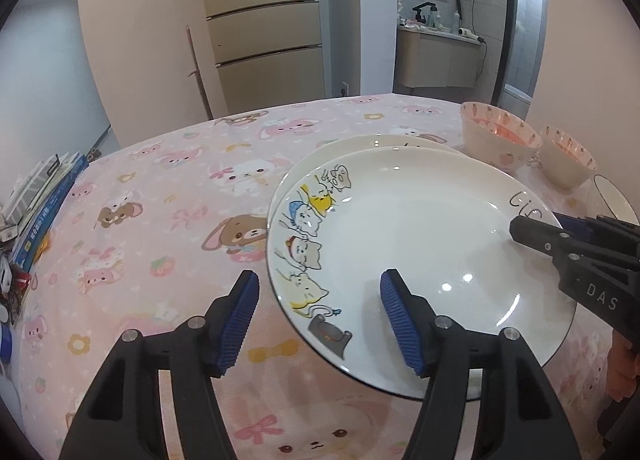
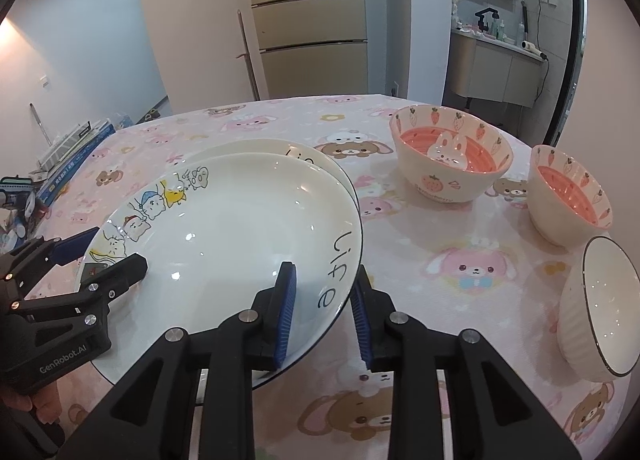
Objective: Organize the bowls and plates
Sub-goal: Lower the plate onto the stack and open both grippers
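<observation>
A white plate with cat drawings [image 1: 424,244] [image 2: 240,220] lies on top of a second white plate [image 1: 372,142] [image 2: 256,148] on the table. My left gripper [image 1: 318,320] is open, its fingers straddling the top plate's left rim. It shows in the right wrist view [image 2: 106,256]. My right gripper [image 2: 324,312] is open with its fingers on either side of the top plate's right rim. It shows in the left wrist view [image 1: 532,230]. Two strawberry-pattern bowls [image 2: 452,156] [image 2: 568,192] and a white ribbed bowl [image 2: 596,308] stand to the right.
The table wears a pink cartoon-animal cloth [image 1: 160,220]. Books and clutter [image 1: 44,196] sit at the left edge. A fridge [image 1: 264,36] and a bathroom doorway are beyond the table.
</observation>
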{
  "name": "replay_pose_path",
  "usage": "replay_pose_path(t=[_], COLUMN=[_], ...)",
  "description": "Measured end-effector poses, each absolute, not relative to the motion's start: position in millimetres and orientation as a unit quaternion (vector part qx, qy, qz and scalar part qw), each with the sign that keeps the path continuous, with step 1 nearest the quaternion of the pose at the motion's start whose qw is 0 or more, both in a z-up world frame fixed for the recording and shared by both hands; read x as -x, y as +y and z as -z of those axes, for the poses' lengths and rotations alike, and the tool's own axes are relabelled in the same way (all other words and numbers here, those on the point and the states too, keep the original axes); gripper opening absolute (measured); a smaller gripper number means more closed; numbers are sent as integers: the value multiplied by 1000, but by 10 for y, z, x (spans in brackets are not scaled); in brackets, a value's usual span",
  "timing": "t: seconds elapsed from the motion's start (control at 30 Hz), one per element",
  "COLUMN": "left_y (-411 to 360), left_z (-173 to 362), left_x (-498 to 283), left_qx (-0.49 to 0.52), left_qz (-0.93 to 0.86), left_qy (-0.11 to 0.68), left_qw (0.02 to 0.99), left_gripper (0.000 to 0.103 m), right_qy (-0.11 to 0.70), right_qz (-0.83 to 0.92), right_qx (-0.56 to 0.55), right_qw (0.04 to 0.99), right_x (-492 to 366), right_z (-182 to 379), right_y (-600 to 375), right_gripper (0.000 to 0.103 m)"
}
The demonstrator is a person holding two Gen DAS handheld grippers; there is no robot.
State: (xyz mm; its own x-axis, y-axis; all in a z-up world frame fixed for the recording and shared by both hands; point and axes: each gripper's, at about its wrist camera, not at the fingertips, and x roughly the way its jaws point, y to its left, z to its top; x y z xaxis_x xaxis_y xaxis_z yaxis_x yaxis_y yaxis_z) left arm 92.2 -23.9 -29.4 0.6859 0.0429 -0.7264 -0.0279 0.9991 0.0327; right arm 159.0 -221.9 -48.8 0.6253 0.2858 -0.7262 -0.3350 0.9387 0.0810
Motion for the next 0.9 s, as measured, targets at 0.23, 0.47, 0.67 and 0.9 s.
replay_pose_path(t=[0.23, 0.47, 0.67, 0.9], left_y=[-58, -67, -79, -100], left_z=[152, 185, 247, 323], left_x=[-858, -880, -930, -980], left_qx=[5, -3, -10, -20], left_qz=[-15, -24, -28, -37], left_qy=[394, 388, 380, 359], left_qw=[919, 921, 924, 932], left_gripper=[15, 11, 11, 11], right_qy=[397, 386, 380, 369], right_qz=[-176, -167, -165, -157], right_qx=[-11, -4, -12, -14], right_qw=[901, 907, 910, 916], right_x=[-1612, -1642, -1680, -1739], right_z=[431, 441, 447, 495], right_y=[-2377, -2329, -2349, -2331], right_gripper=[18, 16, 16, 14])
